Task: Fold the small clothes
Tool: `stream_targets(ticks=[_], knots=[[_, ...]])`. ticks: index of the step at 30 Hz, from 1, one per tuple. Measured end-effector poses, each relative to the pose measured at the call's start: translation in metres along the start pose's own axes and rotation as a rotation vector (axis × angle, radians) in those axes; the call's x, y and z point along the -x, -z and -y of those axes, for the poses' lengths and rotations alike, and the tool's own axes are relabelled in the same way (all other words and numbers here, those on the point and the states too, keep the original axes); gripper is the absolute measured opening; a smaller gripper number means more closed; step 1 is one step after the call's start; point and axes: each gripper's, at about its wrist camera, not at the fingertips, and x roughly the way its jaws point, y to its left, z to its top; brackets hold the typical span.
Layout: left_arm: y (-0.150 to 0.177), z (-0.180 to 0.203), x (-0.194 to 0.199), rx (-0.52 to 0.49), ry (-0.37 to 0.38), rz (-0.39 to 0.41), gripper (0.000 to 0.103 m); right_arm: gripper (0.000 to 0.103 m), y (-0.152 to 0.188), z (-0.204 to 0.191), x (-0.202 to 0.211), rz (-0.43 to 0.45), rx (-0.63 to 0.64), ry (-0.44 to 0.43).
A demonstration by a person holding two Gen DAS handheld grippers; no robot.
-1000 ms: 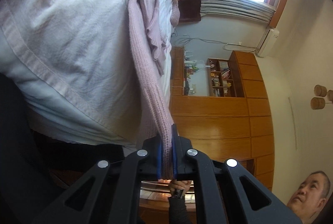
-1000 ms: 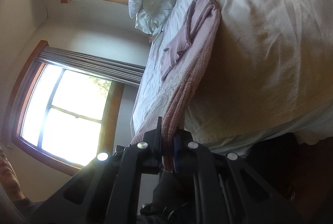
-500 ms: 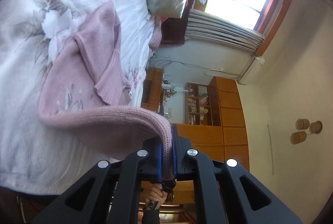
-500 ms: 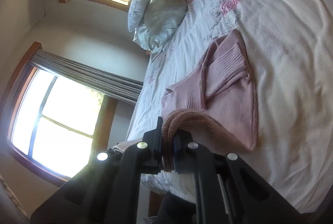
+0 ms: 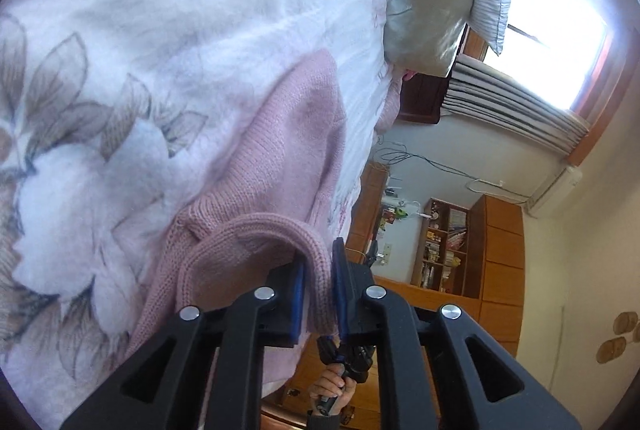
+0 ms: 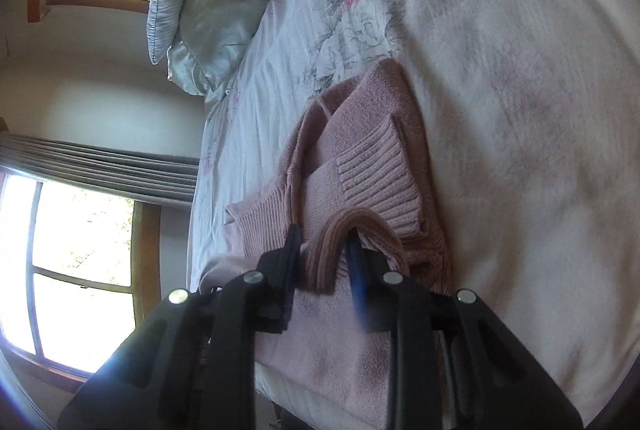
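A pink knit sweater (image 5: 288,150) lies partly folded on the floral bed cover (image 5: 192,10). Its folded-over edge arches up between the blue pads of my left gripper (image 5: 319,290), whose jaws stand slightly apart around it. In the right wrist view the sweater (image 6: 372,158) shows a ribbed cuff laid across its body. A rolled fold of the knit sits loosely between the fingers of my right gripper (image 6: 325,262), which is open with a wide gap. Both grippers hover low over the sweater's near half.
Silvery pillows (image 5: 428,14) lie at the head of the bed, with a bright window behind them. Wooden cabinets and shelves (image 5: 500,250) line the far wall. A person's hand (image 5: 334,386) holds the other gripper's handle. The bed edge and a large window (image 6: 80,250) are at the left.
Both grippers carried the sweater's hanging edge up from the bed's side and over onto its upper part, doubling it. Their jaws have now widened, the right one clearly.
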Motion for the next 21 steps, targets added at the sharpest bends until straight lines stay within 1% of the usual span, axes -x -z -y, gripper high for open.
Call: stream_targets(ticks=[1, 2, 3, 4, 5, 6, 8, 10, 12, 14, 18, 21], knots=[[0.002, 0.008, 0.003, -0.044, -0.016, 0.0, 0.018, 0.032, -0.001, -0.003, 0.005, 0.012, 0.019, -0.009], [0.002, 0.016, 0.005, -0.092, -0.037, 0.003, 0.023, 0.032, 0.0, -0.006, 0.009, 0.024, 0.047, -0.012], [0.004, 0.026, 0.007, -0.149, -0.07, 0.002, 0.027, 0.032, 0.001, -0.009, 0.013, 0.026, 0.069, -0.012], [0.006, 0.033, 0.008, -0.203, -0.104, -0.001, 0.035, 0.034, 0.001, -0.011, 0.016, 0.026, 0.092, -0.006], [0.007, 0.041, 0.007, -0.264, -0.143, -0.011, 0.041, 0.036, 0.002, -0.013, 0.019, 0.028, 0.115, 0.001], [0.008, 0.05, 0.003, -0.327, -0.187, -0.026, 0.043, 0.036, 0.002, -0.016, 0.021, 0.026, 0.142, 0.012], [0.008, 0.061, -0.005, -0.424, -0.275, -0.042, 0.05, 0.036, 0.001, -0.022, 0.018, 0.026, 0.214, 0.079], [0.005, 0.072, -0.016, -0.5, -0.354, -0.053, 0.052, 0.036, -0.002, -0.024, 0.006, -0.002, 0.266, 0.126], [-0.001, 0.077, -0.026, -0.534, -0.401, -0.062, 0.055, 0.036, -0.004, -0.023, -0.007, -0.03, 0.3, 0.169], [-0.005, 0.075, -0.034, -0.536, -0.437, -0.081, 0.06, 0.036, -0.005, -0.022, -0.02, -0.052, 0.327, 0.197], [-0.011, 0.077, -0.055, -0.578, -0.528, -0.131, 0.06, 0.041, -0.01, -0.018, -0.036, -0.066, 0.327, 0.208], [-0.01, 0.077, -0.063, -0.6, -0.561, -0.16, 0.06, 0.041, -0.014, -0.016, -0.044, -0.081, 0.325, 0.211]])
